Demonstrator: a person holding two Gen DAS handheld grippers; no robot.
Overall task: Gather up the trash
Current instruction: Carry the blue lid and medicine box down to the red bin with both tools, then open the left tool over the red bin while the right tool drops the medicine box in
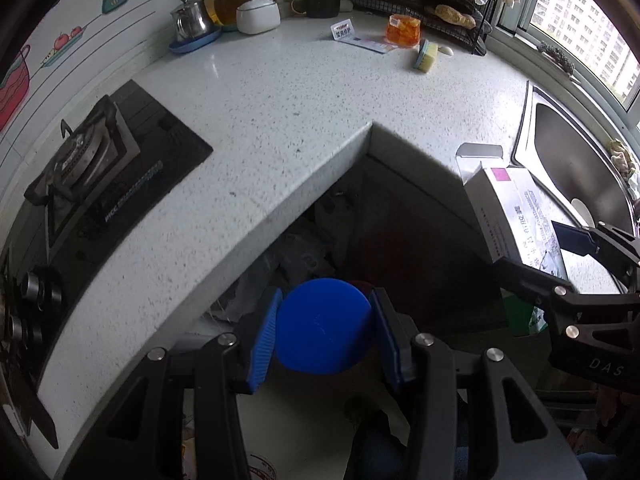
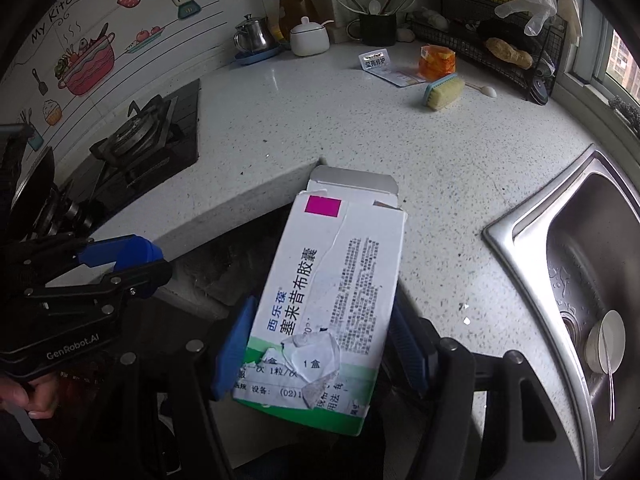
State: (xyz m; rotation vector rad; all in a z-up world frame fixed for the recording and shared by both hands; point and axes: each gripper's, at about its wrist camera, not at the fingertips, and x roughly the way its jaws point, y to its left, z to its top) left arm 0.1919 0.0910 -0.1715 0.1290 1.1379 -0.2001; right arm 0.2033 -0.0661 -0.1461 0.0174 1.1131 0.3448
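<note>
Left wrist view: left gripper (image 1: 325, 334) has its blue pads pressed on either side of a round blue cap (image 1: 323, 326), held out past the near edge of the speckled white countertop (image 1: 288, 120), over the dark recess where the counter turns its corner. Crumpled clutter shows in that recess, too dim to identify. Right gripper (image 1: 532, 252) sits at the right edge of this view, gripping the medicine box (image 1: 508, 208).

Right wrist view: right gripper (image 2: 316, 350) has both pads against the long sides of the white carton, top flap open and pointing away, torn label near the green bottom band. Box hangs over the counter's near edge, between the gas hob (image 2: 136, 144) on the left and the steel sink (image 2: 580, 260) on the right. Far on the counter: scrub brush (image 2: 444, 92), orange packet (image 2: 436, 62).
</note>
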